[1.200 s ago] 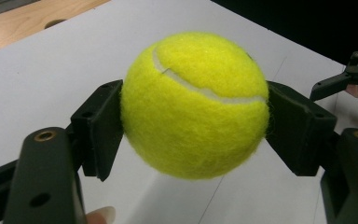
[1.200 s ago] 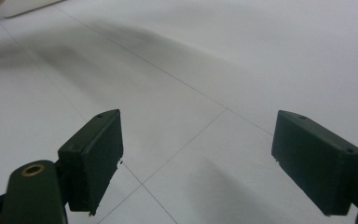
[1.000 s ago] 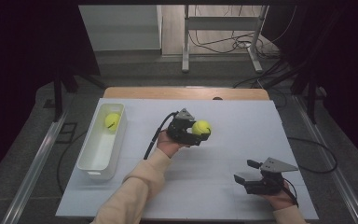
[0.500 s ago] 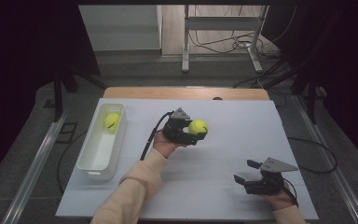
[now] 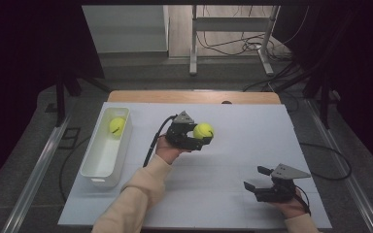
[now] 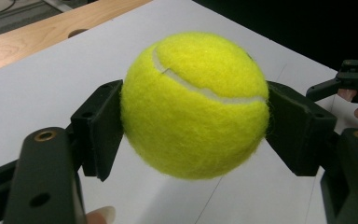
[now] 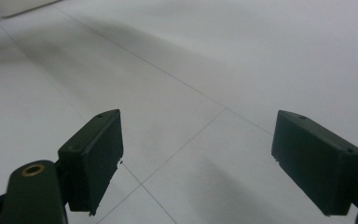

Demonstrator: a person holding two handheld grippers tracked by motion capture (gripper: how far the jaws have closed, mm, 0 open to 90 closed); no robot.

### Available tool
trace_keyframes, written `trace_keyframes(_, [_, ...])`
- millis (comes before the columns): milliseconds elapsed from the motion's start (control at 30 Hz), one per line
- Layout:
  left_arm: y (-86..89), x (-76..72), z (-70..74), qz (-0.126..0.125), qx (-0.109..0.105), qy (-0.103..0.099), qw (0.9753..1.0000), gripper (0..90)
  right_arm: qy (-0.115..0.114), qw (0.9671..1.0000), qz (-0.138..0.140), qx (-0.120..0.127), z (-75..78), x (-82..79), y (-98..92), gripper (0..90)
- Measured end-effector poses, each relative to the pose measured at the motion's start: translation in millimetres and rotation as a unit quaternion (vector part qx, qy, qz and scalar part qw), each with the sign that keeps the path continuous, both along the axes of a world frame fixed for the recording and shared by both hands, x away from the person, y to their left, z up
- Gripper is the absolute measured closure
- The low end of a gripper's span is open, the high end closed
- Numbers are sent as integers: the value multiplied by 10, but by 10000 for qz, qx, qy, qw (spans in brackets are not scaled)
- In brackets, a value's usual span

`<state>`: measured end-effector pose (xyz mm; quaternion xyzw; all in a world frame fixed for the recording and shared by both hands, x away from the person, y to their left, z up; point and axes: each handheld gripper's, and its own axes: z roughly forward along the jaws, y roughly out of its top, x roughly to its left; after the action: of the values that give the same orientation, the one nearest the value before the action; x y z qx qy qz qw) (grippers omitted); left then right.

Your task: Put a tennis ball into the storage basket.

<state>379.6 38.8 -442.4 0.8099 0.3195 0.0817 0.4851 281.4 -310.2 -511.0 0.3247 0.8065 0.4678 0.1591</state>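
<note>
Tennis ball (image 6: 195, 105) clamped btwn left tool (image 5: 200, 136) jaws, right tool (image 5: 256, 178) wide open, empty

The tennis ball (image 6: 195, 105) is bright yellow and fuzzy, with a pale curved seam running across its upper face. It is clamped at its two sides between the black pads of the left gripper (image 5: 201, 133), held clear of the white worktop (image 5: 252, 145), over the middle of its far half.
</note>
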Motion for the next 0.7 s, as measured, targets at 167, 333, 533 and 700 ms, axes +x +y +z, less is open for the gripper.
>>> trace_keyframes(167, [45, -25, 19, 5, 5, -35, 10000, 262, -1, 10000, -6, -3, 0, 1, -2, 169])
trace_keyframes(333, [89, -47, 27, 31, 4, -43, 10000, 262, -1, 10000, -12, -5, 1, 0, -1, 169])
trace_keyframes(533, [145, -73, 27, 67, -12, -43, 10000, 262, -6, 10000, -13, -6, 1, -1, 0, 169])
trace_keyframes(700, [179, -81, 34, 98, -16, -54, 9999, 262, 2, 10000, -14, -13, 0, -1, 1, 169])
